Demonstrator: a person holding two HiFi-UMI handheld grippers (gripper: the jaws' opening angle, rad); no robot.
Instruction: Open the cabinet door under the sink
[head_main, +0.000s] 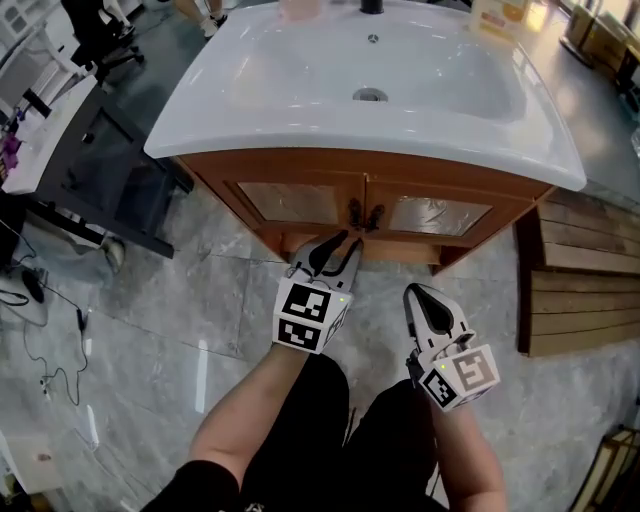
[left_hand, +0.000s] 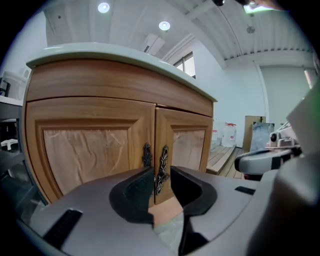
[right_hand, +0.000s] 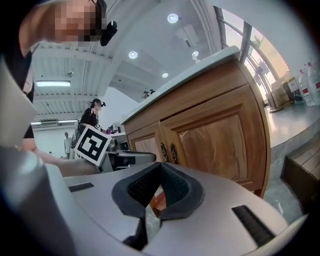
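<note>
left gripper (head_main: 345, 242): jaws apart, nothing between the pads. In its own view (left_hand: 161, 176) the gap frames the right handle (left_hand: 163, 167), which it has not yet reached.
right gripper (head_main: 415, 293): jaws together and empty, lower centre-right of the head view, hanging back from the cabinet (head_main: 450, 185).
handles (head_main: 364, 212): two dark, ornate metal pulls, upright and side by side at the seam between the doors. They sit mid-frame in the head view, just above the left gripper's tips.
doors (head_main: 300, 200): a pair of wooden doors with paler inset panels, both closed, directly under the sink (head_main: 250, 110).
handling: I'd judge a door stiff and fairly light, swinging on hinges at its outer edge. The thin handle is the only grip, and being hard metal it may slip between the pads. Pinch it across its middle and pull straight out, then follow the arc.
risk: the two handles are so close that the jaws could catch both.
floor (head_main: 200, 310): grey glossy tiles.
room: wooden planks (head_main: 585, 290) lie at the right edge of the head view, and a dark desk (head_main: 110, 170) and loose cables (head_main: 40, 300) are on the left. The right gripper view shows a long lit hall with people far off.
</note>
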